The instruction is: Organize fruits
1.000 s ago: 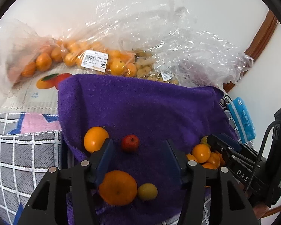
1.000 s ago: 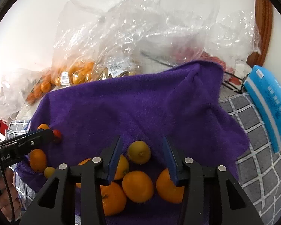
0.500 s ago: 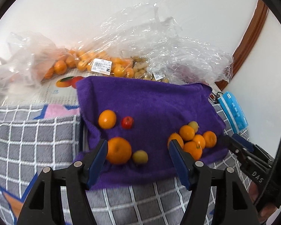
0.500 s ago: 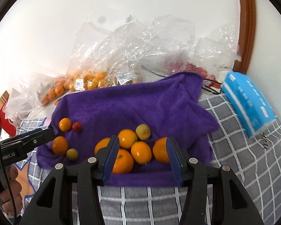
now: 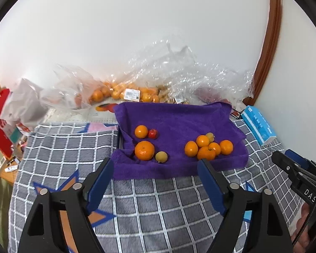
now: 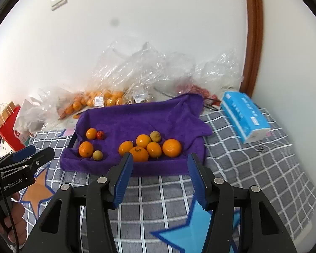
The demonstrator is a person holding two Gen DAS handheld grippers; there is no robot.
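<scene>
Both tongs, left [image 5: 153, 177] and right [image 6: 160, 170], have drawn back from the towel [image 5: 179, 124], jaws just widened and empty; fruits [image 6: 149, 145] lie ahead in two sorted groups.

Both claws are pulled back from the purple towel [image 5: 179, 124]. The left gripper [image 5: 154, 164], jaws just opening wider, now has the fruit ahead, nothing between them. The right gripper [image 6: 160, 160], also just opening, stands short of the orange cluster [image 6: 151, 146].
</scene>
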